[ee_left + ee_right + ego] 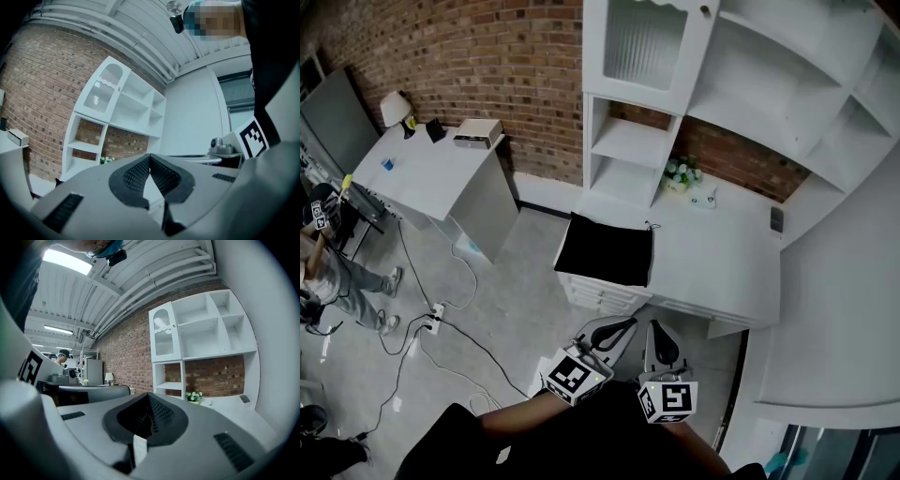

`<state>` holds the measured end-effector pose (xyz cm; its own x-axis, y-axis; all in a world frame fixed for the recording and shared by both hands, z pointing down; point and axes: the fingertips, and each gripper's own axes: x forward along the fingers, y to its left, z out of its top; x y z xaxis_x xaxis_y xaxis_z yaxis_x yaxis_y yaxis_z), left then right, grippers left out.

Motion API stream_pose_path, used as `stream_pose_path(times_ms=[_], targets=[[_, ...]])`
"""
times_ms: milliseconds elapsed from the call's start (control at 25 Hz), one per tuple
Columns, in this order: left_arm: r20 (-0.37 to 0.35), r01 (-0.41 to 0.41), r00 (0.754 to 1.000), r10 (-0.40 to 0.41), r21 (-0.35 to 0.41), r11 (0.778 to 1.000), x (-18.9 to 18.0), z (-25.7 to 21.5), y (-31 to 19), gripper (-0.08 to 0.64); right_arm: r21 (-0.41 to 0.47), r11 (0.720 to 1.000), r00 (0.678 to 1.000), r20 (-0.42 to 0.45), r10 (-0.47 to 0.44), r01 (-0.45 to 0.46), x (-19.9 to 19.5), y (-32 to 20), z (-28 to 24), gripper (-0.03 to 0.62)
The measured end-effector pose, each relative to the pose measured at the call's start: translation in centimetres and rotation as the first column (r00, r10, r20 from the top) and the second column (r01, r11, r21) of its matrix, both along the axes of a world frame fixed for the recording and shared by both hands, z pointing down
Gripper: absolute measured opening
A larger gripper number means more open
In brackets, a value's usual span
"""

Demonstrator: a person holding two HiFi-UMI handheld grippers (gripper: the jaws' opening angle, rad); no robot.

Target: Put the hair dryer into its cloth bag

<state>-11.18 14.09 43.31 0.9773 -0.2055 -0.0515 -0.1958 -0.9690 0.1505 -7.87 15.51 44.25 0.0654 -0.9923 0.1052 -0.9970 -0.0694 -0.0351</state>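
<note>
Head view: black cloth bag [605, 250] lies flat on white counter [712, 262], hair dryer not in sight (inside bag or off-frame, can't tell), so step's unclear; left gripper [622, 326] & right gripper [658, 328] both pressed together, empty, well short of counter.

White desk [712, 253], black bag [607, 249] flat at its left end, flowers [680, 174] at the back by the wall, small dark thing [776, 220] near the right end
</note>
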Motion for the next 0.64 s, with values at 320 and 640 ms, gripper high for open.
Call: stream_pose_path(times_ms=[320,640], targets=[[0.002,0.019,1.0,-0.019,-0.019,1.0,-1.1,0.5,-1.1,0.017,-0.009,1.0,1.0,-0.014,-0.027,0.027,-1.4,-1.3,0.4,0.017],[-0.016,0.027,0.999,-0.028,-0.064,0.998,-1.1,0.2,-1.8,0.017,-0.039,0.999,1.0,-0.002,-0.012,0.011,-0.8,-1.9,0.8,0.017]])
